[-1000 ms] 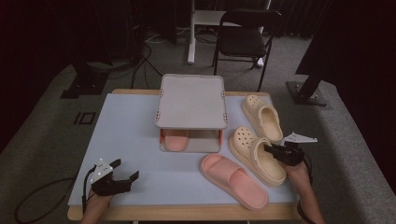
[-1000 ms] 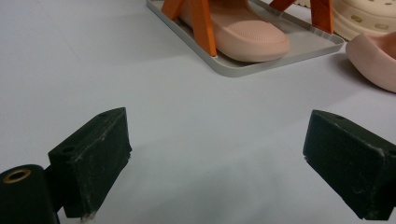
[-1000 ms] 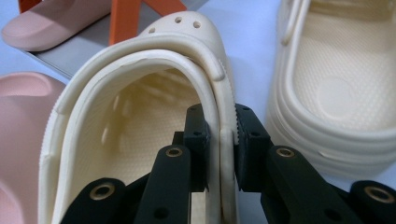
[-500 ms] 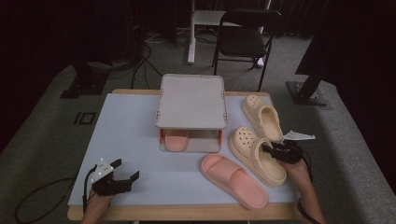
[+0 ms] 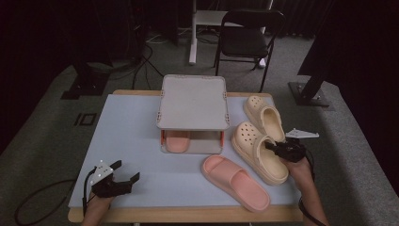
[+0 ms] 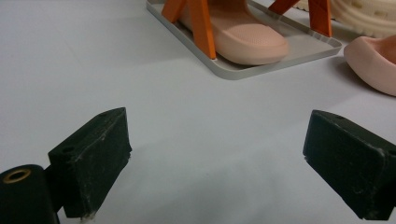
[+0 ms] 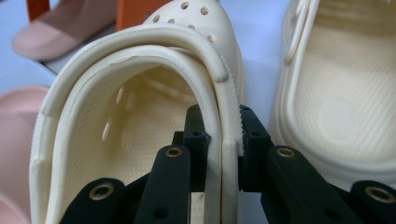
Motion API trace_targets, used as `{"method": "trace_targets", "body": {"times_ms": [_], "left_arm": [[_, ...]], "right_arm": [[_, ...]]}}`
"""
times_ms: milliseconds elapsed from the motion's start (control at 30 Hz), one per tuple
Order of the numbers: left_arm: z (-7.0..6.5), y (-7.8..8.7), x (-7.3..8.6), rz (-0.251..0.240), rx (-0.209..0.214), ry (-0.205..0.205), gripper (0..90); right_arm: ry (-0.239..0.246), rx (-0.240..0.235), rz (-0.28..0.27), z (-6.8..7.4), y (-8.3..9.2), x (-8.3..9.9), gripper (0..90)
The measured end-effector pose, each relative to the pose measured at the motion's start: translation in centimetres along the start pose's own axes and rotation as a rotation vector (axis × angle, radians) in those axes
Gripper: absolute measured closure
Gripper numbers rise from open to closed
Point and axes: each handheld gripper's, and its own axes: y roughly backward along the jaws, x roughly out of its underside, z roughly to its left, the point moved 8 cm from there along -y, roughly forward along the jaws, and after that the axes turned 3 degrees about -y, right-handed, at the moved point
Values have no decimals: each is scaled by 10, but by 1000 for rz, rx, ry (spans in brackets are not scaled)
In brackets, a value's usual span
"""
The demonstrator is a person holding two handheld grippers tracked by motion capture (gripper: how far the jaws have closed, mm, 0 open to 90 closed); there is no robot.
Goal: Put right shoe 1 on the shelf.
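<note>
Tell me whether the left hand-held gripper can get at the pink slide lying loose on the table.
Probably yes. The left hand-held gripper is open and empty, and only bare table lies between it and the pink slide. The rack stands farther back.

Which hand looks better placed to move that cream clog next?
The right. The right gripper is already shut on the side wall of the near cream clog, so it can probably lift it straight away. The left gripper sits open at the table's near left corner, far from the shoes.
</note>
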Motion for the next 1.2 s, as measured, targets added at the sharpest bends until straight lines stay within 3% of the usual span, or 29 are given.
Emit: {"method": "trace_targets", "body": {"times_ms": [233,867,1200], "left_arm": [[1,2,-2,-11,-3,7,73],[1,2,-2,-12,5,5,74],[0,2,-2,-13,6,6,73]], "right_arm": [[7,16,-28,8,10,-20,772],[-86,113,-117,8,31,-73,772],[-104,165,-154,11,38,-105,771]]}}
